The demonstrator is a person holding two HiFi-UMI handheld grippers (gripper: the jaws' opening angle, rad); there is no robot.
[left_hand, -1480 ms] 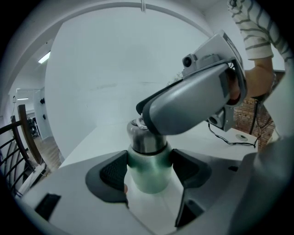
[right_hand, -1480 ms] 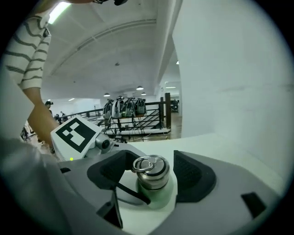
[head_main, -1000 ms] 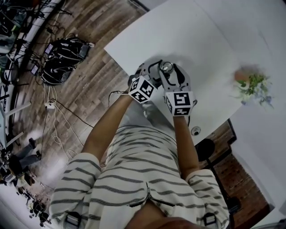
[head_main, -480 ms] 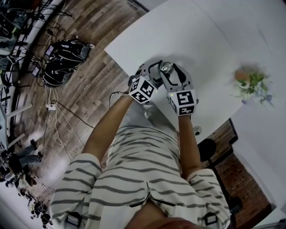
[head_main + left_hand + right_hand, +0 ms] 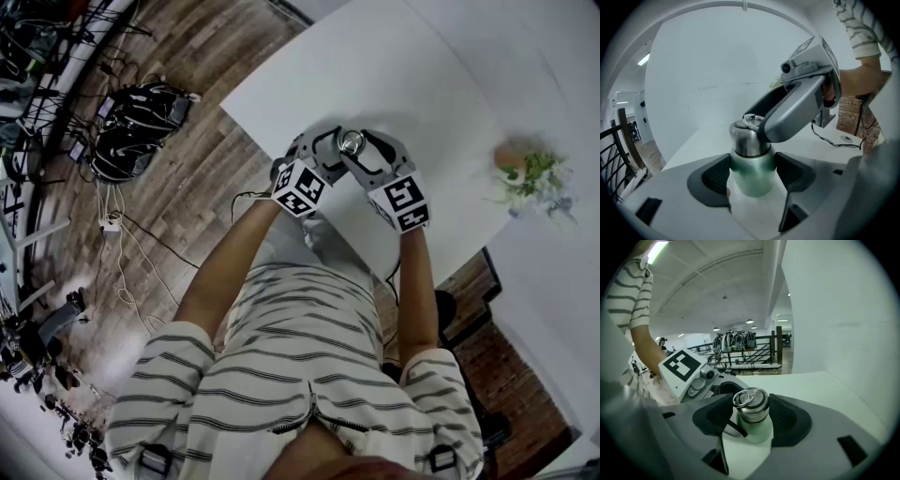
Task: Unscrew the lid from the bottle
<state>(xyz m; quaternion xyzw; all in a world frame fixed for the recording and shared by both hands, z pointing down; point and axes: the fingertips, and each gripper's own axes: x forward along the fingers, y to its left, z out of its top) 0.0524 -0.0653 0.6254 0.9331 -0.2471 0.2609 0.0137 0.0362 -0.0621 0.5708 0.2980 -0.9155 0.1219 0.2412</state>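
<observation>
Upper left of the head view: dark bags (image 5: 131,127) lie on the wooden floor (image 5: 197,187). Centre: the bottle (image 5: 351,142) stands upright on the white bench (image 5: 422,75), near the bench's lower edge. The left tool (image 5: 753,174) is clamped on the bottle's green body, with one pad against each side. The right tool (image 5: 752,417) is clamped on the steel lid (image 5: 751,404), which is seated on the bottle. A wire ring sits on top of the lid. Right: a small potted plant (image 5: 532,176) stands on the bench, well apart from the bottle.
</observation>
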